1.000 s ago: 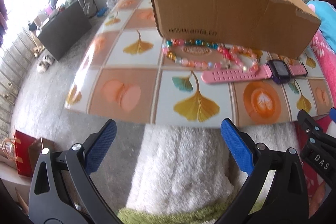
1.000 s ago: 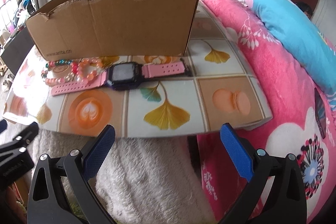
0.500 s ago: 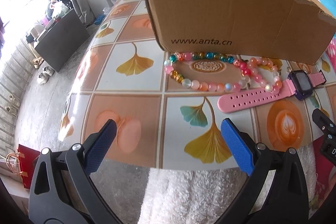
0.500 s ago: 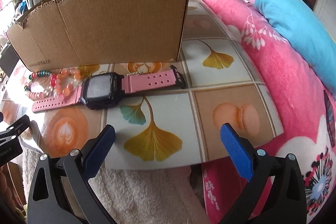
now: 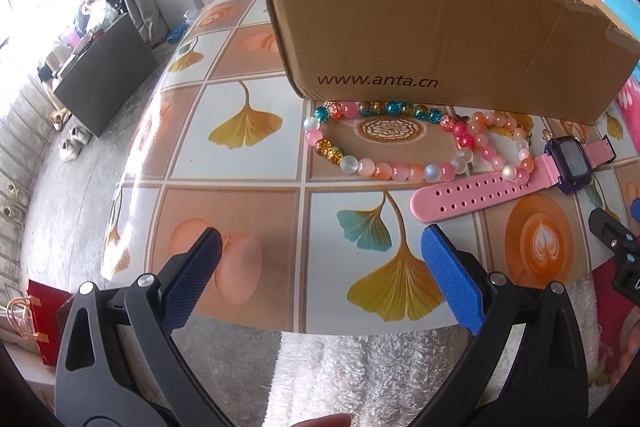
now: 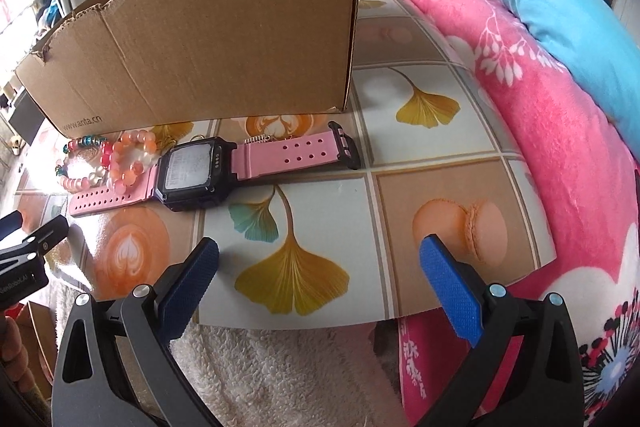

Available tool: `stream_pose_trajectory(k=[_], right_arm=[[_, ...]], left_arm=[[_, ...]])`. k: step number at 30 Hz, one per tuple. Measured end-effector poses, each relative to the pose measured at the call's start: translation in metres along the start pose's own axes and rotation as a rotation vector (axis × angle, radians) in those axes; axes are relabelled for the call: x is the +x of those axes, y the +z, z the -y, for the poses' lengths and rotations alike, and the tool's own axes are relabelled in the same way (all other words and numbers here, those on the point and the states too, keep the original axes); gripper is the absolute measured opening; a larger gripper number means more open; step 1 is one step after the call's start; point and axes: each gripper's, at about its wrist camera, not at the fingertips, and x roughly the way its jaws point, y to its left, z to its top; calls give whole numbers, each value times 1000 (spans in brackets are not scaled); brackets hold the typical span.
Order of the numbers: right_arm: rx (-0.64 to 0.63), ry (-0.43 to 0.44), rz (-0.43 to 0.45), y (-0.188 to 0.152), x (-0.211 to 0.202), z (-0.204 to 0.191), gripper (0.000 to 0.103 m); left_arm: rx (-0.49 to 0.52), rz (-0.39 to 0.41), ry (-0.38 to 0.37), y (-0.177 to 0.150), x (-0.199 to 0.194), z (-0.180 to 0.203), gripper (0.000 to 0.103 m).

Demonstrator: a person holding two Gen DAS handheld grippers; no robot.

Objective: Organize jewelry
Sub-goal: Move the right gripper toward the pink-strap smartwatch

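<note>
**Above the table edge, both grippers wait spread and empty**

Centre frame in the right wrist view, the pink-strapped watch (image 6: 192, 173) lies flat on the tablecloth (image 6: 400, 227) before the cardboard box (image 6: 208, 39), its strap running left to right across the picture. It sits up and left of the right gripper (image 6: 318, 267), whose jaws are wide apart, holding nothing. The left gripper (image 5: 320, 263), equally spread and empty, faces the bead bracelets (image 5: 384, 143), which touch the watch's left strap. The right gripper seems nearer the watch.

left gripper (image 5: 320, 263) nearer bracelet (image 5: 384, 143), right gripper (image 6: 320, 263) nearer watch (image 6: 192, 175)
</note>
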Motion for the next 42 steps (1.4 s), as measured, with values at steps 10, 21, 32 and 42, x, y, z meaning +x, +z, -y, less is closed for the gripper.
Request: stream_pose_trajectory(k=[10, 21, 32, 42], right_arm=[[-121, 118, -23, 10, 2, 13, 98], [-184, 263, 66, 54, -8, 23, 98], [-212, 398, 72, 45, -21, 12, 95], [-517, 387, 113, 44, -40, -38, 86]], left_arm=[[-46, -58, -59, 6, 11, -11, 96], [-78, -57, -44, 15, 20, -18, 96], [-88, 36, -183, 11, 0, -9, 72], [151, 46, -260, 16, 16, 21, 35]])
